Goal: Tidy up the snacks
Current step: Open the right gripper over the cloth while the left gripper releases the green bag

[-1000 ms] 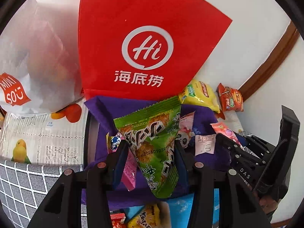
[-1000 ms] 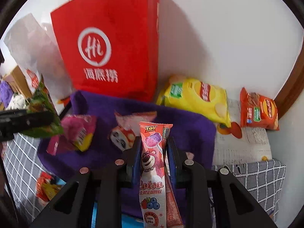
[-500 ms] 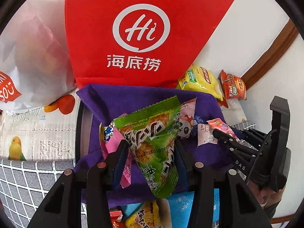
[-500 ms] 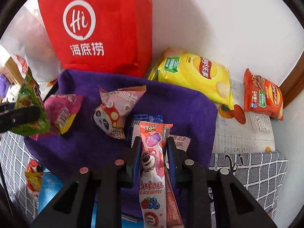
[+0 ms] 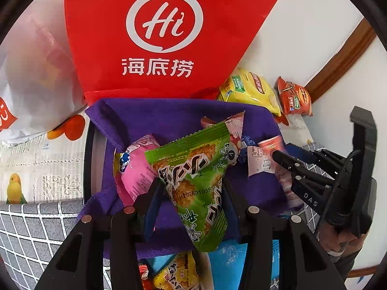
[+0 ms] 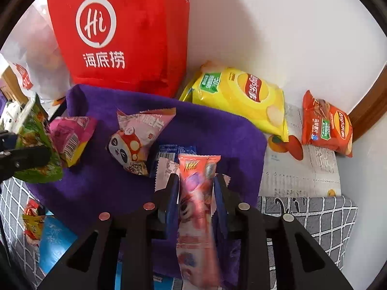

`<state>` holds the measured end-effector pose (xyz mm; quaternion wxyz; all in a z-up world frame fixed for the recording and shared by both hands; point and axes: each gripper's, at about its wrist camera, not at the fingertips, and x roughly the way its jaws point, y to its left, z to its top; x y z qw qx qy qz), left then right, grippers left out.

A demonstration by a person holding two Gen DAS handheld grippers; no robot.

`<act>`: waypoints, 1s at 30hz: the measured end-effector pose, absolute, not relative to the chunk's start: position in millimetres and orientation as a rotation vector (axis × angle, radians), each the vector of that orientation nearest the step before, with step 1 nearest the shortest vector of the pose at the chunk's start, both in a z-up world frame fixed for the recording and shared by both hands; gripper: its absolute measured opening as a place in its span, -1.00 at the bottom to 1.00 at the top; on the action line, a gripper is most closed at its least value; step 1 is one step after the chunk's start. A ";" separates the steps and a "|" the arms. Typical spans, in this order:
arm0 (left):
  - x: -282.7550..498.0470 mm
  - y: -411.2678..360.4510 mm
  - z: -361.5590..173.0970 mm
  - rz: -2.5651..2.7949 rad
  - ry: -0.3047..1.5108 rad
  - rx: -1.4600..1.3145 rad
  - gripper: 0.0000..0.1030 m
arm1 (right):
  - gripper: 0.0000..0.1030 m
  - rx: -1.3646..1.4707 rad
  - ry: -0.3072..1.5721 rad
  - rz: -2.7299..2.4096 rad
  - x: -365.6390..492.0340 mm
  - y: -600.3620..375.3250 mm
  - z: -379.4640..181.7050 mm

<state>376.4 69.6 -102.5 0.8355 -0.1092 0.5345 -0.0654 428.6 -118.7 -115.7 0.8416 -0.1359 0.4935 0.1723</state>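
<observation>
My left gripper (image 5: 192,188) is shut on a green snack packet (image 5: 196,178) and holds it above the purple cloth (image 5: 169,116). My right gripper (image 6: 196,181) is shut on a long pink Lotso stick packet (image 6: 196,193), blurred, over the cloth's (image 6: 208,125) near right part. On the cloth lie a pink packet (image 5: 137,164), a panda packet (image 6: 135,140) and a blue wrapper (image 6: 176,152). The right gripper also shows at the right of the left wrist view (image 5: 278,155).
A red "Hi" bag (image 6: 121,31) stands behind the cloth against the white wall. A yellow Lay's bag (image 6: 241,96) and an orange Lay's bag (image 6: 326,125) lie right of it. A white plastic bag (image 5: 31,77) is at the left. Blue and yellow packets (image 5: 179,270) lie below.
Both grippers have moved forward and lower over the purple cloth, each still holding its packet. The Lotso packet has swung and now looks blurred.
</observation>
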 end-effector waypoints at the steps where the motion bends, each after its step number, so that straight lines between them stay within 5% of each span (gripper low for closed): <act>1: 376.5 68.8 -102.7 -0.141 1.133 -0.228 -0.12 | -0.38 -0.280 1.038 0.368 428.3 -119.0 -113.7; 19: 374.1 72.1 -97.2 -0.118 1.132 -0.208 -0.11 | -0.11 -0.118 0.955 0.355 417.2 -125.4 -78.0; 25: 364.8 71.8 -78.9 -0.163 1.095 -0.223 0.14 | -0.09 -0.071 0.956 0.317 409.6 -124.9 -73.5; 30: 354.4 67.6 -62.0 -0.193 1.057 -0.218 0.16 | -0.04 -0.091 0.955 0.286 392.7 -127.0 -68.4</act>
